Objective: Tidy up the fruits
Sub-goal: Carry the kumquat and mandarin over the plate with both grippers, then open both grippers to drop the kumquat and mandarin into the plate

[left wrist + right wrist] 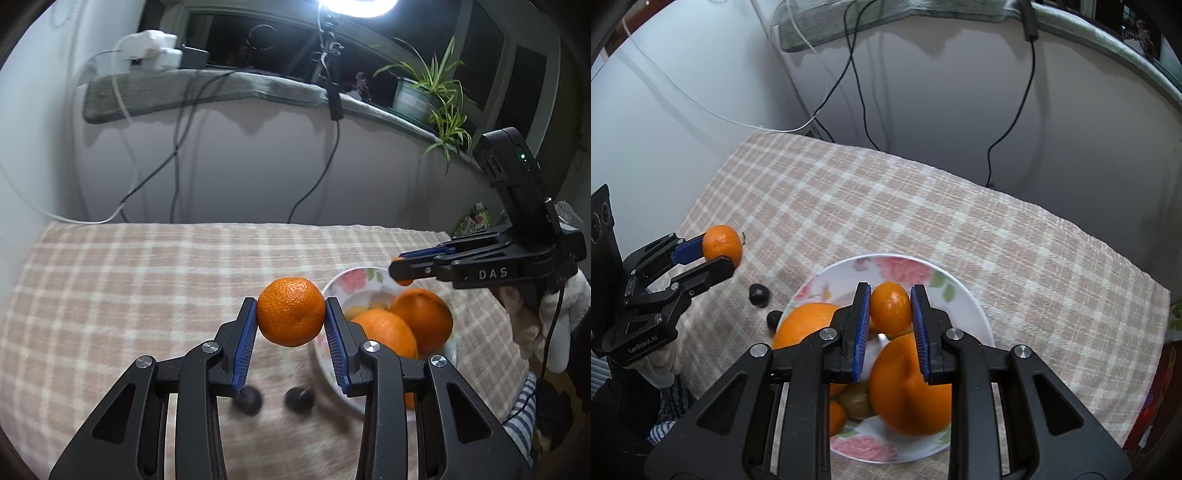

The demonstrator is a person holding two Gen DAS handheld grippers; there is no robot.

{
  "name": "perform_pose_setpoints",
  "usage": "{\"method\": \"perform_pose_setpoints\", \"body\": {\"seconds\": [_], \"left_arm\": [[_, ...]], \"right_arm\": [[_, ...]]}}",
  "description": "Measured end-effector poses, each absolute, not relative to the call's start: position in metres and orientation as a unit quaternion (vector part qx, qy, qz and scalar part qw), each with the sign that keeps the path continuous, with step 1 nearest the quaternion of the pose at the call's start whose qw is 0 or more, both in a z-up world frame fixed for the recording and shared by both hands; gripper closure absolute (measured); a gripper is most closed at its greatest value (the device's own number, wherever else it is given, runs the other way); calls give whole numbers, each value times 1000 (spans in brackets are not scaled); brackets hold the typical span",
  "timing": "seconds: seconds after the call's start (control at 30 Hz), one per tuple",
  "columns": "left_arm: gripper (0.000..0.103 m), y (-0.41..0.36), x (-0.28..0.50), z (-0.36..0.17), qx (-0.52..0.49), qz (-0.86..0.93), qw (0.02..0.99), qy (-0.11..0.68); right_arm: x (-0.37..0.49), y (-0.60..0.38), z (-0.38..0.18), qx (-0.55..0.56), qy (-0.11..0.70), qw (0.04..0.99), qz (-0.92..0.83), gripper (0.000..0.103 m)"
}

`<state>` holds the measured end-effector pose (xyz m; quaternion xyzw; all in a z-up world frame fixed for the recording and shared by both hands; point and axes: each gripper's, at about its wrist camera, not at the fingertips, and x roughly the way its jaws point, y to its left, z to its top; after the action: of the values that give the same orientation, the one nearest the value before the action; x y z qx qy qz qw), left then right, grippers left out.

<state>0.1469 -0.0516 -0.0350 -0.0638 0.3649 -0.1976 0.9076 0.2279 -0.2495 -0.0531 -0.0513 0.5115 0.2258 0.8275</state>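
Checked cloth (923,206) covers the table under both your tongs. Below your right gripper (890,312) sits the floral bowl (964,295) with 2 big oranges (912,391) in it. Your left gripper (291,314) is clamped on a mandarin (291,312), held above the cloth just left of the bowl. Your right gripper is clamped on a kumquat (891,306) over the bowl. 2 dark fruits (759,294) lie on the cloth under your left tongs.

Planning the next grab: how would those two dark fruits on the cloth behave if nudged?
The dark fruits look small and round, so they would probably roll. The cloth may slow them. They seem light; firmness cannot be told.
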Motion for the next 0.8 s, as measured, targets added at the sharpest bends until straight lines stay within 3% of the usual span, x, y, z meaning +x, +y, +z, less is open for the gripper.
{"method": "perform_pose_setpoints", "body": {"seconds": [0.8], "left_arm": [[68,-116,185,-43,-43,-239,887,394]], "right_arm": [[243,-279,-75,-25,516,825,227,80]]}}
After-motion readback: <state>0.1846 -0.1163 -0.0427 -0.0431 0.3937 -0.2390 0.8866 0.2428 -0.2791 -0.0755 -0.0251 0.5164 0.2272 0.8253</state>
